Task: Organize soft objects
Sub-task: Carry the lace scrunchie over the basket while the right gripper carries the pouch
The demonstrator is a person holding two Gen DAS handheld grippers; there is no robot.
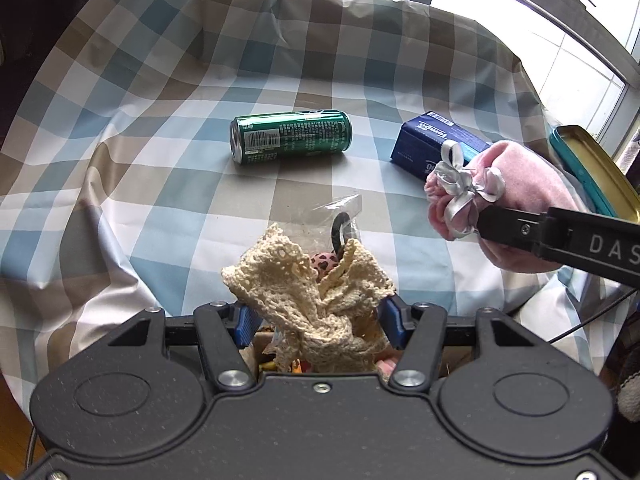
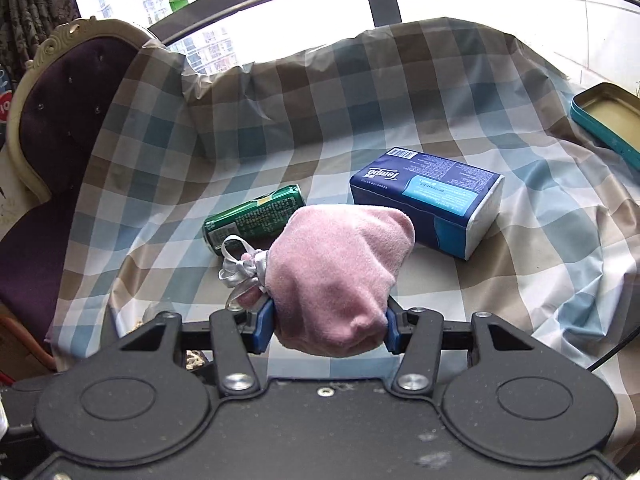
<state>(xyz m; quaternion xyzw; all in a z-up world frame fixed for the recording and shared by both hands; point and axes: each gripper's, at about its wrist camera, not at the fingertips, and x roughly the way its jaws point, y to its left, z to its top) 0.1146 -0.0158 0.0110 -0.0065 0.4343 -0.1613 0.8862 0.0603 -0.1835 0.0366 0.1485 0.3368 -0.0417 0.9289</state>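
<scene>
Crochet cloth hides bagged items behind.

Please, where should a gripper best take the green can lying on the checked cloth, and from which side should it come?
I would grip the green can across its round body near the middle, coming from above. It lies on its side on the checked cloth, ends pointing sideways, so the fingers can straddle it. The tissue pack lies apart from it. Both grippers are full now.
</scene>
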